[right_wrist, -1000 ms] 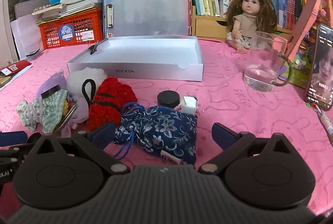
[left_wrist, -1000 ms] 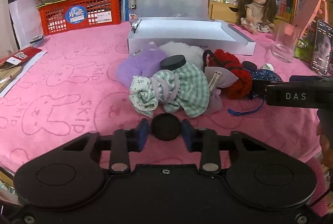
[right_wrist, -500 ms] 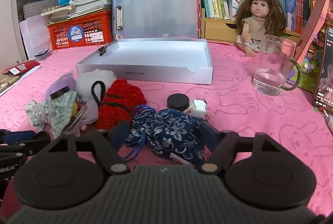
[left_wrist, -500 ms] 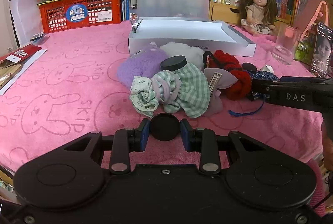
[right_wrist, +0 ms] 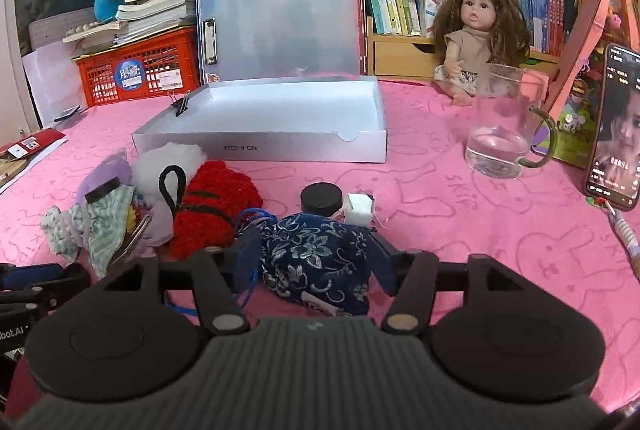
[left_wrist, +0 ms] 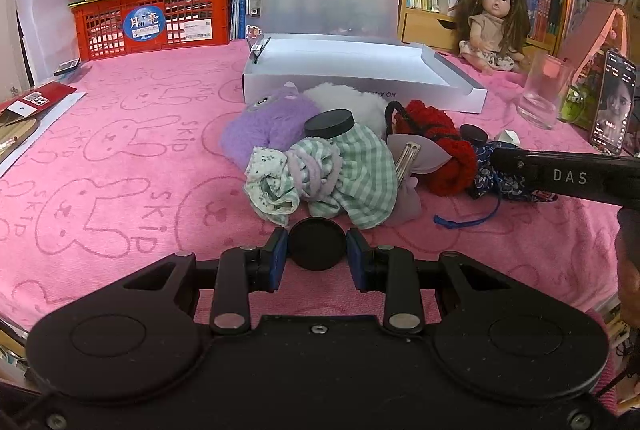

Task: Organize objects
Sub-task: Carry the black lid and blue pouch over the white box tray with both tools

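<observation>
A flat black round lid [left_wrist: 317, 243] sits between the blue pads of my left gripper [left_wrist: 317, 248], which is shut on it low over the pink cloth, just in front of the pile. My right gripper [right_wrist: 314, 260] is shut on a dark blue floral pouch [right_wrist: 320, 254] with a blue cord; both pads press into its sides. The pile holds a green checked cloth [left_wrist: 356, 170], a purple plush [left_wrist: 268, 126], a white plush [left_wrist: 352, 98], a red knitted piece [left_wrist: 444, 150] and a black-capped jar [left_wrist: 330, 124]. An open white box [right_wrist: 260, 150] lies behind the pile.
A small black jar [right_wrist: 322, 196] and a white cube [right_wrist: 359, 208] sit just beyond the pouch. To the right stand a glass mug [right_wrist: 504, 134] and a phone [right_wrist: 616, 134]. A doll [right_wrist: 476, 30], a red crate [right_wrist: 136, 70] and books line the back.
The right gripper's jaws have come in from wide open onto the blue pouch. The left gripper has kept still with the black lid in it.
</observation>
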The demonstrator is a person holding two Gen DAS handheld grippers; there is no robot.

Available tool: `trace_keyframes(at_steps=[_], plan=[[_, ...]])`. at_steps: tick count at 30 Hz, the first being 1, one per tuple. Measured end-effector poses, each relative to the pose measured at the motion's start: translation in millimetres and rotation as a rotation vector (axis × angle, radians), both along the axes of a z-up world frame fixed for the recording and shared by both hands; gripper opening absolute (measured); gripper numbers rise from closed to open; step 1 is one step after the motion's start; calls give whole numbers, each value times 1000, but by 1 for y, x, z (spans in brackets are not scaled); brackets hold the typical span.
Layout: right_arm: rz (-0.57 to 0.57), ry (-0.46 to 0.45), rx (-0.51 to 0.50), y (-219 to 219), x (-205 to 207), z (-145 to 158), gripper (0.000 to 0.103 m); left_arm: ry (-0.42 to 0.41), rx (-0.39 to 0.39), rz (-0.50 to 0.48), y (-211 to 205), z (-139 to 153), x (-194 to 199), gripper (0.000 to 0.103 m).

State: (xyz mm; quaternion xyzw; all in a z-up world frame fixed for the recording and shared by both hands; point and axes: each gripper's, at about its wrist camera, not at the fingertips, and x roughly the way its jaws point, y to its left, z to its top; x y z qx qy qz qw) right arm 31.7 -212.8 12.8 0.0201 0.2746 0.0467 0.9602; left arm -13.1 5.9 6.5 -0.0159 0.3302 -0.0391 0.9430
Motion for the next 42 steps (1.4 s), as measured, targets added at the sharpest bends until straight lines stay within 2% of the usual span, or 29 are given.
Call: trace_keyframes(at_steps=[5, 11, 15, 16, 17, 20, 23, 31, 35, 42], plan=[[25, 10, -5, 6, 6, -4, 84, -4, -4, -7, -2, 1, 0, 30], [27, 21, -51, 15, 15, -13, 89, -7, -6, -15, -3, 2, 1, 30], [22, 44, -20, 10, 19, -21, 90, -10, -14, -18, -3, 2, 1, 30], [25, 44, -27, 10, 18, -21, 89, -10, -15, -20, -3, 3, 1, 30], [27, 45, -31, 11, 17, -20, 81, -7, -19, -23, -3, 4, 0, 30], [26, 49, 10, 9, 11, -15, 69, -23, -27, -52, -4, 13, -3, 30], [29, 45, 52, 4, 4, -9, 65, -59, -26, -81, -7, 23, -7, 30], [45, -12, 80, -4, -2, 21, 63, -111, -57, -107, -4, 50, 6, 30], [58, -27, 102, -8, 8, 35, 63, -111, -105, -87, 7, 65, 30, 30], [66, -20, 163, -19, 46, 57, 63, -136, -102, -18, 17, 86, 92, 30]])
